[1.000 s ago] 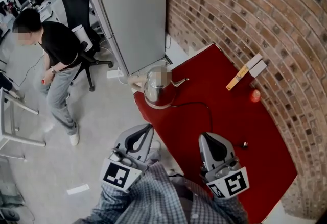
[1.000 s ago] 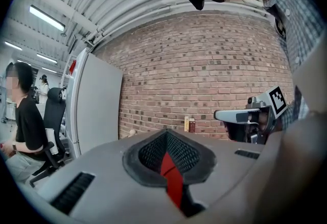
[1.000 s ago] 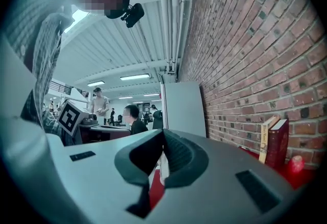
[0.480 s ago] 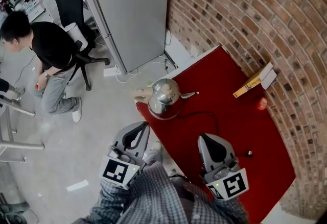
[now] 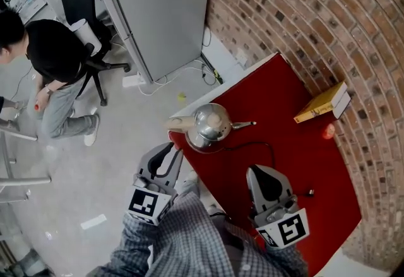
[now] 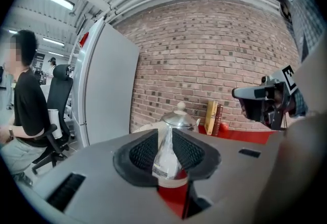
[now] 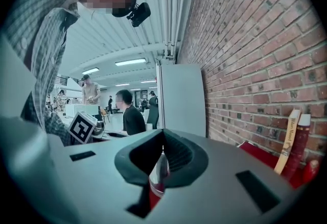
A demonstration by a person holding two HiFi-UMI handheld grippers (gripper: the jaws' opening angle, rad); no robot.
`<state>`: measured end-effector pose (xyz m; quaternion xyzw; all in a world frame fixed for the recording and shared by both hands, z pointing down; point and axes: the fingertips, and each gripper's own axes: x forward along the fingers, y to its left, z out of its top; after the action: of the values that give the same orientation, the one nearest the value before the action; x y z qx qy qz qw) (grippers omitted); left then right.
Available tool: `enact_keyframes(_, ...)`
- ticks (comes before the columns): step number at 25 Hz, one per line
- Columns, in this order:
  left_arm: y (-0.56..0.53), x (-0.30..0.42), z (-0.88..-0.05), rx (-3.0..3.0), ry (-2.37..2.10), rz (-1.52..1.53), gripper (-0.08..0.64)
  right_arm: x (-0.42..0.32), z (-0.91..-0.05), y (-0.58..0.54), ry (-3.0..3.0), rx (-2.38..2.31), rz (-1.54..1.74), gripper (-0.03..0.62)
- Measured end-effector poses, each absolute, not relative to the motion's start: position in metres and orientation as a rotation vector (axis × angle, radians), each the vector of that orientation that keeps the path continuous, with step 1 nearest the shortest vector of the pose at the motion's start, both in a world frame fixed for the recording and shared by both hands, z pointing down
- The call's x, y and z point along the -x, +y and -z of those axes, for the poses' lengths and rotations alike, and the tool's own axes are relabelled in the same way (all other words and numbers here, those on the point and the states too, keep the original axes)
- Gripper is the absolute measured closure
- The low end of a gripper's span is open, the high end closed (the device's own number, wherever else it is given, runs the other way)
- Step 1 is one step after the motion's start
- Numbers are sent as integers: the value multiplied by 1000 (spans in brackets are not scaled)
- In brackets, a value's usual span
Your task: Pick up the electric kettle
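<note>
Two grippers, left (image 5: 168, 152) and right (image 5: 261, 173), hang short of the kettle (image 5: 211, 125); lifting remains.

Head view: kettle upright at the counter's (image 5: 287, 111) left edge, spout toward the brick wall (image 5: 303, 17), handle opposite.

Left gripper view: jaws just opening, partly apart, empty, kettle beyond.

Right gripper view: jaws together, empty.

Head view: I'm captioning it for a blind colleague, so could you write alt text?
A steel electric kettle stands at the left corner of a red table beside a brick wall. Below it a person holds two claws short of it: the left claw, empty, has just been opening; the right claw is shut.
</note>
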<state>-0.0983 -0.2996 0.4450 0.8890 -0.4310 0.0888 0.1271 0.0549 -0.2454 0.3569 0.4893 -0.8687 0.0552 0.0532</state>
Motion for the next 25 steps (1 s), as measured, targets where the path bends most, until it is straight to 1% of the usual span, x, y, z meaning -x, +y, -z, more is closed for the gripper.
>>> enact_keyframes(3, -310, 105, -466, -2565, -1241, -284, 456, -51, -362, -255, -2620, -1491, -200, 584)
enact_keyframes(9, -333, 116, -498, -2499, -1232, -303, 436, -44, -375, -274, -2604, -1491, -248, 584)
enact_keyframes(12, -345, 122, -509, -2487, -1244, -284, 400, -42, -381, -284, -2592, -1493, -276, 584)
enact_keyframes(19, -354, 128, -543, -2427, -1225, -356, 382, -37, -395, -298, -2559, -1499, -327, 584)
enact_keyframes(25, -366, 122, -557, -2434, -1185, -375, 374, -38, -409, -302, -2518, -1509, -363, 584)
